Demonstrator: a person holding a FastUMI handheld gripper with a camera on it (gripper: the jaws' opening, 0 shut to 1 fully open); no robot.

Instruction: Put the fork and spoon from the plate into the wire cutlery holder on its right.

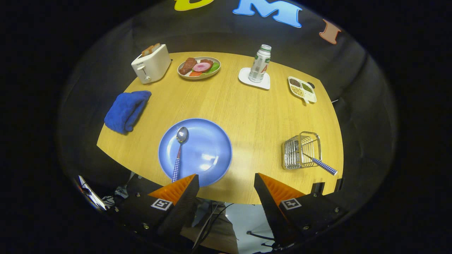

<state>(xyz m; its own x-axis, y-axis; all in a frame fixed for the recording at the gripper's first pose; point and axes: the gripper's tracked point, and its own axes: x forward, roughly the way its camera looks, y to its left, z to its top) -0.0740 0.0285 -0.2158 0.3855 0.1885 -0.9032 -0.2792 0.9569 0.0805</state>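
One spoon (179, 150) on plate (208, 141), one fork (323, 165) in holder (300, 151), tool (226, 178) wide apart, holding nothing

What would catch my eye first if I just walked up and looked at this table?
Probably the round blue plate just ahead of the open gripper, with a shiny metal spoon with a checked handle lying on its left side. To the plate's right stands a wire cutlery holder with a checked utensil handle poking out. Farther back, a white toaster and a crumpled blue cloth stand out on the yellow wooden table.
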